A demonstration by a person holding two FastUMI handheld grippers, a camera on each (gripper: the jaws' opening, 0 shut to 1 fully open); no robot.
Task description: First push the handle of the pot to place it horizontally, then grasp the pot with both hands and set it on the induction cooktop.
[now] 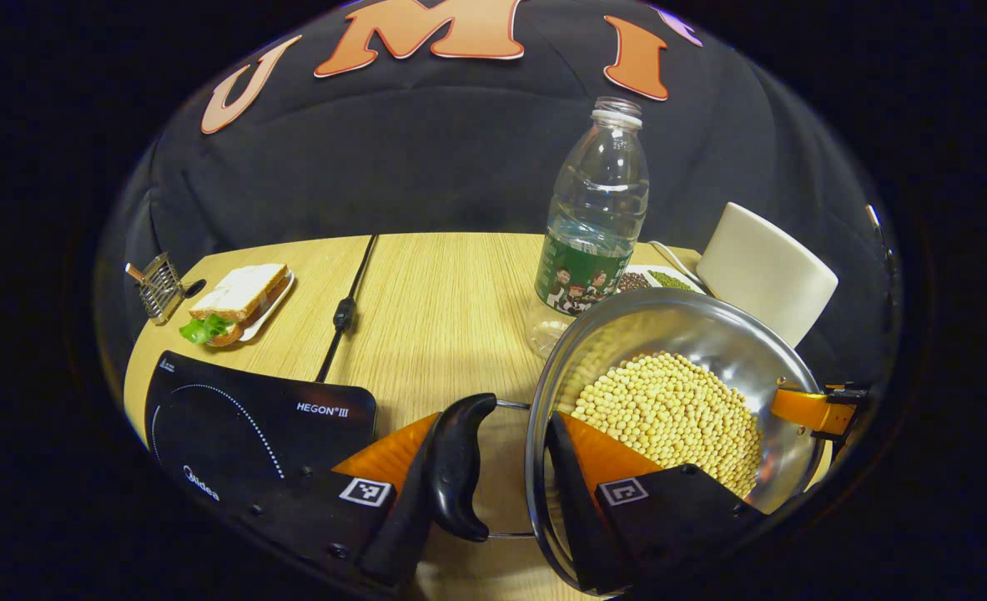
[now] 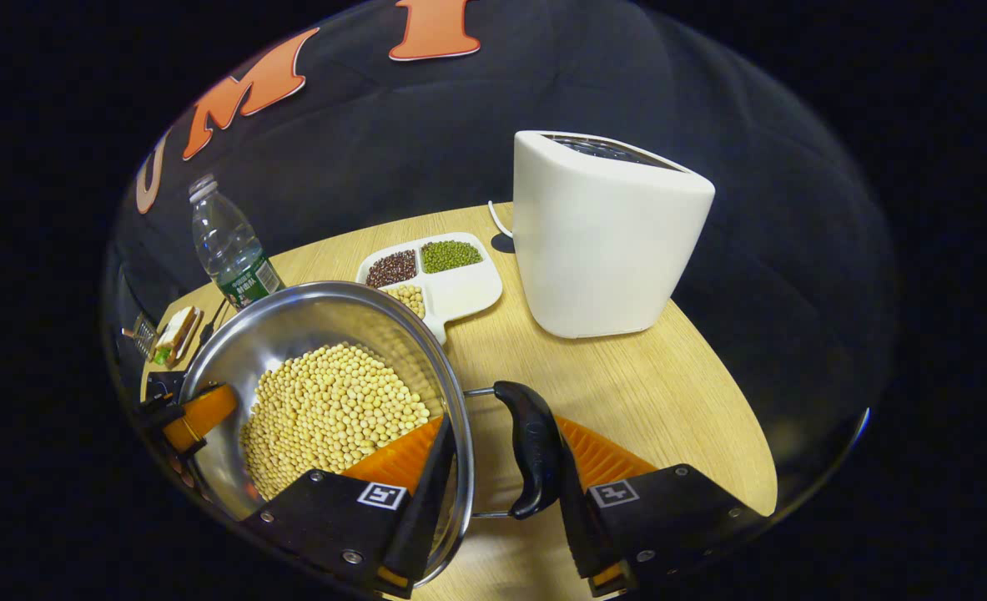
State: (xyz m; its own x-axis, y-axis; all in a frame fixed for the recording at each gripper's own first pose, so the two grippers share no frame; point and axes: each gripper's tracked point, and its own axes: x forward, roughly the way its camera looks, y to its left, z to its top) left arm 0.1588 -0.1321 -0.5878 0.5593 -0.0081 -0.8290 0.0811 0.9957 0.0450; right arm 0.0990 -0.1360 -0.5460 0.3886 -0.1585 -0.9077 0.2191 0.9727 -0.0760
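Observation:
A steel pot (image 1: 710,334) (image 2: 309,321) holds yellow soybeans and has a black handle on each side. My left gripper (image 1: 497,426) is shut on the pot. Its outer finger presses on one black handle (image 1: 458,467), and its other finger is inside the rim against the wall. My right gripper (image 2: 501,430) grips the opposite side the same way, with one finger inside the rim and one on the other handle (image 2: 535,451). Each gripper shows across the pot in the other's view (image 1: 818,411) (image 2: 197,417). The black induction cooktop (image 1: 243,426) lies to the left of the pot.
A clear water bottle (image 1: 595,225) (image 2: 230,246) stands just behind the pot. A white toaster (image 2: 606,234) (image 1: 764,271) and a divided tray of beans (image 2: 460,288) sit behind it. A sandwich on a plate (image 1: 239,300), a small metal rack (image 1: 159,288) and the cooktop's cable (image 1: 344,313) lie at the far left.

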